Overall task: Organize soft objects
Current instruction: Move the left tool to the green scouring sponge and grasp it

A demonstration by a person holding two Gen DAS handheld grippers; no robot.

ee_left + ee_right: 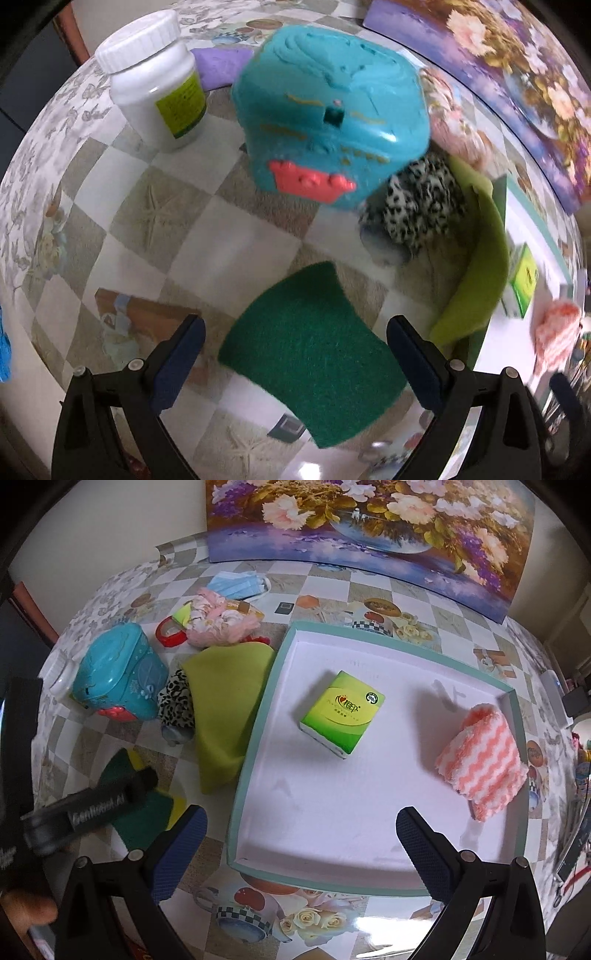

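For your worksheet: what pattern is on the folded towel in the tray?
Pink and white zigzag stripes on the towel; right wrist view shows it best.

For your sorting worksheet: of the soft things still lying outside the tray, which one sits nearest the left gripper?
The dark green scouring pad: it lies between the open fingers of the left gripper, whereas the lime cloth and leopard-print fabric lie farther off.

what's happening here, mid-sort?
A person holds a hand-held gripper in each hand and is sorting soft things into a shallow tray. The left hand-held gripper is open and poised over a green scouring sponge lying on the table, not yet gripped. The right hand-held gripper is open and empty above the tray, which already holds a green tissue pack and a pink striped cloth. A lime cloth, a leopard-print fabric and a teal plastic toy box are outside the tray.
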